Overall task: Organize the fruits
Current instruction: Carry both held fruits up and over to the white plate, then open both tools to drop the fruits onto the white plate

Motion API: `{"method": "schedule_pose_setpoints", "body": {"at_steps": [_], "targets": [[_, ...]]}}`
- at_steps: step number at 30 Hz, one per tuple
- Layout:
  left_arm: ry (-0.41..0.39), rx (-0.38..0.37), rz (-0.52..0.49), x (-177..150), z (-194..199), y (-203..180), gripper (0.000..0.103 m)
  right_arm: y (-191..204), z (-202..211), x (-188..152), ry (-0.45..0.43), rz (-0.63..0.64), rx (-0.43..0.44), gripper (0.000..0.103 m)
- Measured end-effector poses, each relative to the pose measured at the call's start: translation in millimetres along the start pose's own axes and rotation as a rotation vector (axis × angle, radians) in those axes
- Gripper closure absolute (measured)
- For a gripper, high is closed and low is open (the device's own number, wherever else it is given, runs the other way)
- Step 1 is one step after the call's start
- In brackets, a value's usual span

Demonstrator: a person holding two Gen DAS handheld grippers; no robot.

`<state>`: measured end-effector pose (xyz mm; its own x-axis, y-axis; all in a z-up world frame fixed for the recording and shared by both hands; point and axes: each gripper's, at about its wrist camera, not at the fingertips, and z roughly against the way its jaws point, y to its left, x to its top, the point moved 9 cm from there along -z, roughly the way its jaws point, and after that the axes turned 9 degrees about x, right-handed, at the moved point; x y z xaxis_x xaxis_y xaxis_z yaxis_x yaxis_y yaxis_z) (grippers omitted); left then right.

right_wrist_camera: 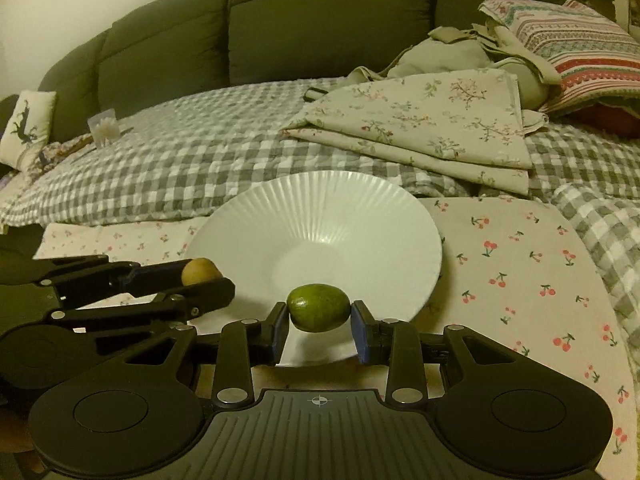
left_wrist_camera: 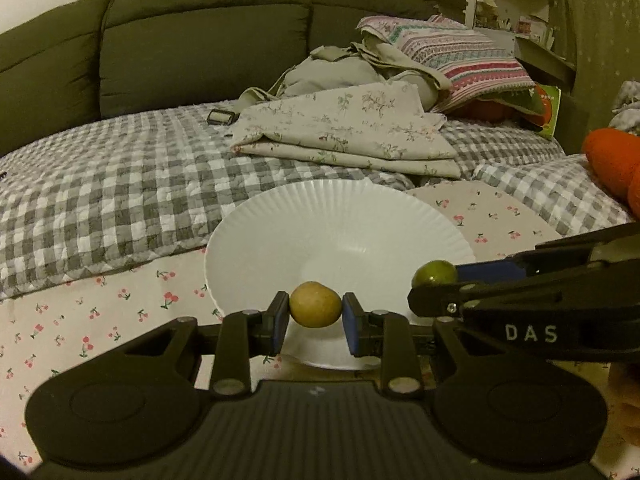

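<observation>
My left gripper is shut on a small tan-brown round fruit and holds it over the near rim of a white ribbed plate. My right gripper is shut on a small green oval fruit over the near rim of the same plate. The two grippers are side by side. The right gripper with the green fruit shows at the right in the left wrist view. The left gripper with the tan fruit shows at the left in the right wrist view. The plate holds nothing.
The plate lies on a cherry-print cloth. Behind it are a grey checked quilt, folded floral fabric, a striped pillow and a dark green sofa back. An orange object sits at the far right.
</observation>
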<state>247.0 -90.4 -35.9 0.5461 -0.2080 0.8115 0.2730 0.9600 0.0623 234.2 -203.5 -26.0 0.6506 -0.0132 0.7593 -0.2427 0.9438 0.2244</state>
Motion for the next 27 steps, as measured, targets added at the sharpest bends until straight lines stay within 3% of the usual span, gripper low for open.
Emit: {"method": "schedule_pose_setpoints", "body": {"at_steps": [4, 10, 13, 21, 27], "targets": [[0.004, 0.001, 0.017, -1, -4, 3, 0.074, 0, -3, 1, -0.008, -0.001, 0.009, 0.070], [0.004, 0.017, 0.043, 1, 2, 12, 0.058, 0, -5, -4, 0.008, -0.027, 0.008, 0.066], [0.008, 0.021, 0.065, 1, 7, 19, 0.058, -4, 1, 0, -0.011, -0.063, 0.009, 0.053], [0.022, 0.045, 0.132, 8, 36, 38, 0.057, -11, 20, 8, -0.021, -0.156, 0.010, 0.053], [0.036, 0.077, 0.158, 5, 66, 50, 0.048, -6, 43, 13, -0.028, -0.196, 0.024, 0.048]]}}
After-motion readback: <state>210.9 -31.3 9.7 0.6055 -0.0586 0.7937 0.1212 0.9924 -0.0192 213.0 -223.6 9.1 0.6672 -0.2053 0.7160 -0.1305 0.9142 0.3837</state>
